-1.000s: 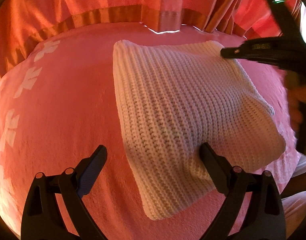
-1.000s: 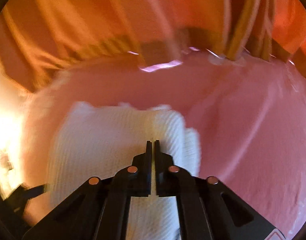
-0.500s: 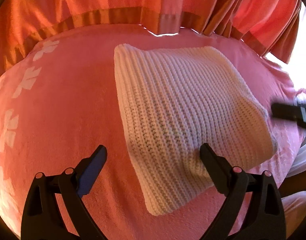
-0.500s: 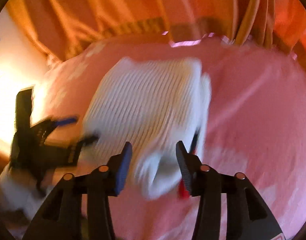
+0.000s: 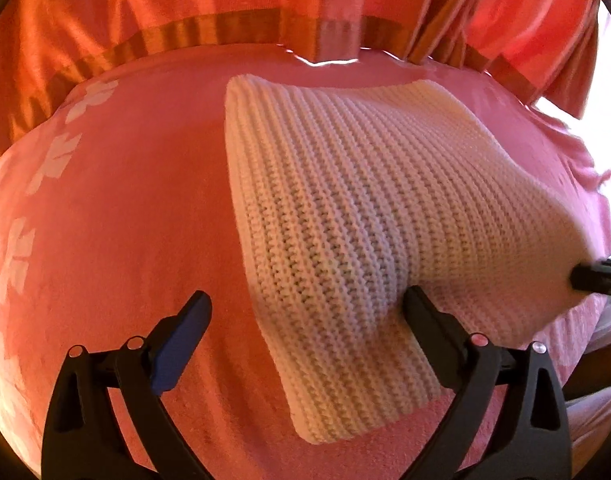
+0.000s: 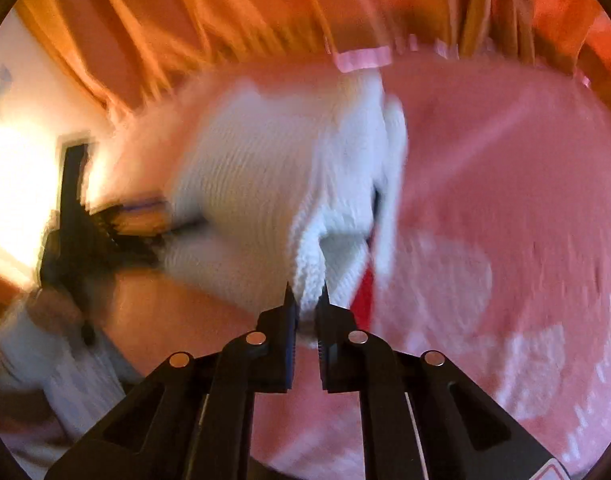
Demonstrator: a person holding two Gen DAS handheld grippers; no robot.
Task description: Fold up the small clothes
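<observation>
Knitwear (image 5: pixel 365 216), soft and floppy, grips best at corners: right claw (image 6: pixel 305 300) is closing on its lower-centre corner; left claw (image 5: pixel 305 312) stands apart, one finger pressing it.

The cream ribbed knitted garment (image 5: pixel 357 216) lies on the pink bed cover with pale flower prints (image 5: pixel 117 208), right of the middle in the left wrist view. The orange pleated curtain (image 5: pixel 265 4) hangs behind the bed. The left gripper (image 5: pixel 305 308) stands over the garment's near edge, one finger on the cover, one on the knit. The right gripper (image 6: pixel 305 300) is at the garment's right corner, its jaws closing on the knit.
</observation>
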